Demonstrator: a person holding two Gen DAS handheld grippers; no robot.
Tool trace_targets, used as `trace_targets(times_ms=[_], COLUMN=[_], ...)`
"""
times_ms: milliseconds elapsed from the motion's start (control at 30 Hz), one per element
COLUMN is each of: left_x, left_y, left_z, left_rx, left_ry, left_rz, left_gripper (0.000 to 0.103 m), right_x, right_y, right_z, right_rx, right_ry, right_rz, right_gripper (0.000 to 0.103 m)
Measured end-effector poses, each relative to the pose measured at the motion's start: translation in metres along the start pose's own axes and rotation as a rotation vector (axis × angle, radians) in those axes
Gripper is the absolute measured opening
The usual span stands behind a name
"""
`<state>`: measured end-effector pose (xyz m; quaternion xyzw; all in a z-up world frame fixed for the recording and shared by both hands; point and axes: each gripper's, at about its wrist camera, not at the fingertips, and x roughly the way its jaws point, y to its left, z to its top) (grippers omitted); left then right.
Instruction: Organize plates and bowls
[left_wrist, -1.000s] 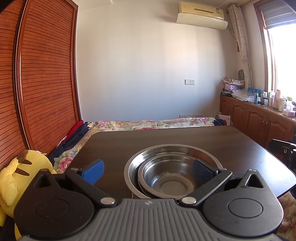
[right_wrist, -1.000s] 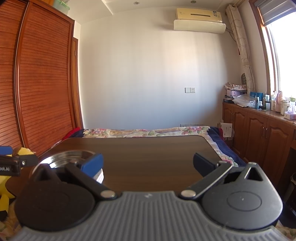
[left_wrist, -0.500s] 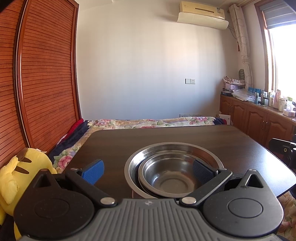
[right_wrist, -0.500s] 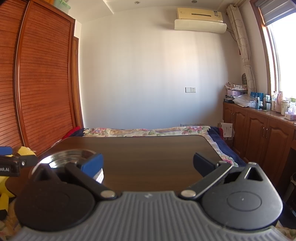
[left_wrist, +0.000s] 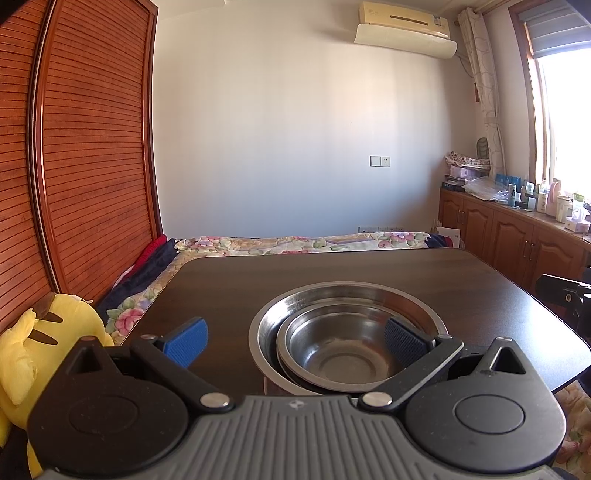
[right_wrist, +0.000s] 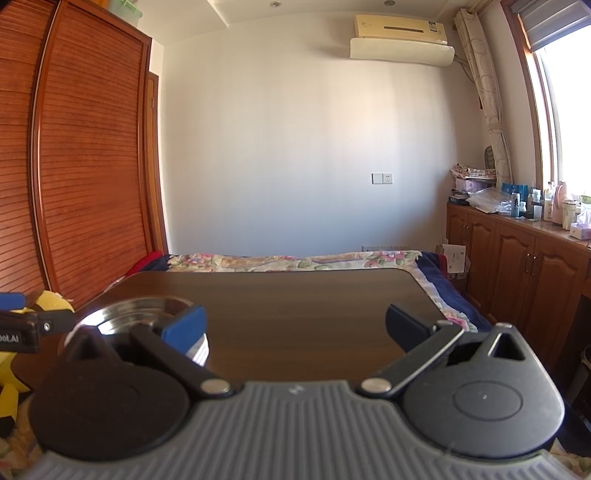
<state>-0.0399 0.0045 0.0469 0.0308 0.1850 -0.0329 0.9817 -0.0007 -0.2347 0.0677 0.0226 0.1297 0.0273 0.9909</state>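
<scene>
On the dark table (left_wrist: 369, 273), 2 nested steel bowls (left_wrist: 343, 343), both hand-held grippers wide, yellow plush (left_wrist: 40, 343) left.

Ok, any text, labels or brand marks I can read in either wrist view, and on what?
"oot.AI", cut off at the frame edge, on the left gripper body seen from the right wrist.
Air conditioner label: too small to read.
Bottles and boxes on the cabinet counter: print too blurred to read.

Nested bowls (left_wrist: 347, 343) block the near table (left_wrist: 369, 273) edge (beyond lies bare).
</scene>
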Motion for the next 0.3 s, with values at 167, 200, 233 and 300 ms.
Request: trace_targets(times_ms=[167, 200, 233, 300], left_x=[0.0002, 0.0001, 0.0002, 0.0001], left_y=[0.0003, 0.0003, 0.0003, 0.0004], left_z=[-0.0003, -0.0003, -0.0003, -0.0003], left_rx=[-0.001, -0.001, -0.001, -0.001], left_ry=[0.0, 0.0, 0.0, 0.0], left_rz=[0.0, 0.0, 0.0, 0.0], left_gripper=[0.103, 0.103, 0.103, 0.103], right_x=[0.0, -0.0001, -0.0001, 0.0001], right_y=[0.001, 0.0011, 0.0012, 0.0011], right_z=[-0.0008, -0.0009, -0.0012, -0.0012], right_rx=[-0.001, 0.0, 0.0, 0.0], right_ry=[0.002, 0.001, 0.001, 0.002], right_rz=[0.001, 0.001, 0.001, 0.001], right_gripper=[0.103, 0.103, 0.103, 0.103])
